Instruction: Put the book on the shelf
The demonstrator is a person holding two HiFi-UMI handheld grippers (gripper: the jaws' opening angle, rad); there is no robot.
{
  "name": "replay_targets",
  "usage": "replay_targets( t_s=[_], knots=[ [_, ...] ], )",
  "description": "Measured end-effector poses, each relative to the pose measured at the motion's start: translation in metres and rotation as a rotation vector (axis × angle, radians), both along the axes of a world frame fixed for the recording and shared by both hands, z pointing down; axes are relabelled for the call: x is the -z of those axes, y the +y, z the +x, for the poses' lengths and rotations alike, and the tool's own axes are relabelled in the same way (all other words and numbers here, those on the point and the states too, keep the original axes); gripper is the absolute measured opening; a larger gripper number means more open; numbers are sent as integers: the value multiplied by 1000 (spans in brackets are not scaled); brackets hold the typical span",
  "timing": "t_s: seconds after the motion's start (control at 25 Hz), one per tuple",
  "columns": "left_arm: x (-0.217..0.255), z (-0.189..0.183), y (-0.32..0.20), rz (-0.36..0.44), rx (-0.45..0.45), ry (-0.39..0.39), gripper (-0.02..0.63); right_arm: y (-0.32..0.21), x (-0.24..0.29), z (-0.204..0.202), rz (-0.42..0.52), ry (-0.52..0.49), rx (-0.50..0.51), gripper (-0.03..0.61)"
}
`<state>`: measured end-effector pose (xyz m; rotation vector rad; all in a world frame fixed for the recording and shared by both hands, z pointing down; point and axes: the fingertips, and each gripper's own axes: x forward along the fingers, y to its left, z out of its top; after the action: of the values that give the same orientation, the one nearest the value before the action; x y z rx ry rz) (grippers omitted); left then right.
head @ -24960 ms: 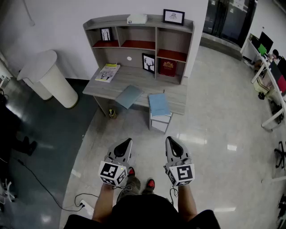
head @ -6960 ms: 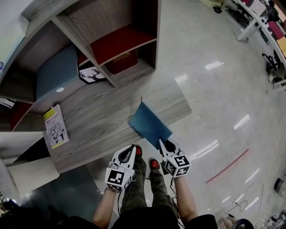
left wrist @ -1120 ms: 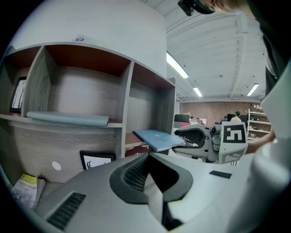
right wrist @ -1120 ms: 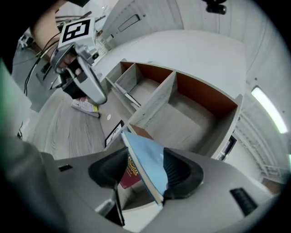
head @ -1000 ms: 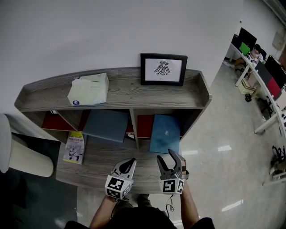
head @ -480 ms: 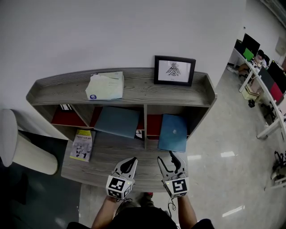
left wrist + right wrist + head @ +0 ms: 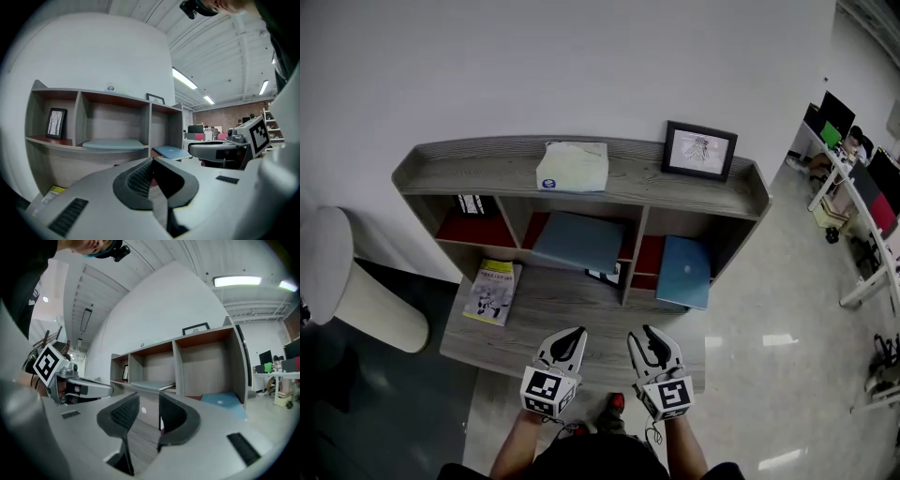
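Observation:
The blue book (image 7: 685,270) leans in the lower right compartment of the grey wooden shelf (image 7: 581,154); it also shows in the right gripper view (image 7: 225,401) and the left gripper view (image 7: 171,151). A second grey-blue book (image 7: 578,241) lies in the middle compartment. Both grippers hover over the desk's front edge, apart from the books. My left gripper (image 7: 573,335) has its jaws together and holds nothing (image 7: 152,161). My right gripper (image 7: 641,336) has just been closing its jaws; a narrow gap stays between them with nothing in it (image 7: 149,399).
A tissue box (image 7: 573,166) and a framed picture (image 7: 700,150) stand on the shelf top. A yellow magazine (image 7: 493,292) lies on the desk (image 7: 581,319) at the left. A white round bin (image 7: 352,281) stands left of the desk. Office desks line the far right.
Both grippers have drawn back from the shelf toward the desk's front. The right gripper has rolled and its jaws have narrowed. The blue book stays in its compartment.

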<state>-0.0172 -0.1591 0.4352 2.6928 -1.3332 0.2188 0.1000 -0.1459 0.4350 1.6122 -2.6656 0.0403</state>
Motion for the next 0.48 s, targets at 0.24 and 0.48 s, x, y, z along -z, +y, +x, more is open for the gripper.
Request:
replay_targets(
  t_s=[0.24,0.48],
  knots=[
    [5,-28,32,10,23,13,3,32,-4,-25,-6,25,5,89],
    [5,-48,61,14,36,28,3,60,-8,-43,-19,30,0,69]
  ],
)
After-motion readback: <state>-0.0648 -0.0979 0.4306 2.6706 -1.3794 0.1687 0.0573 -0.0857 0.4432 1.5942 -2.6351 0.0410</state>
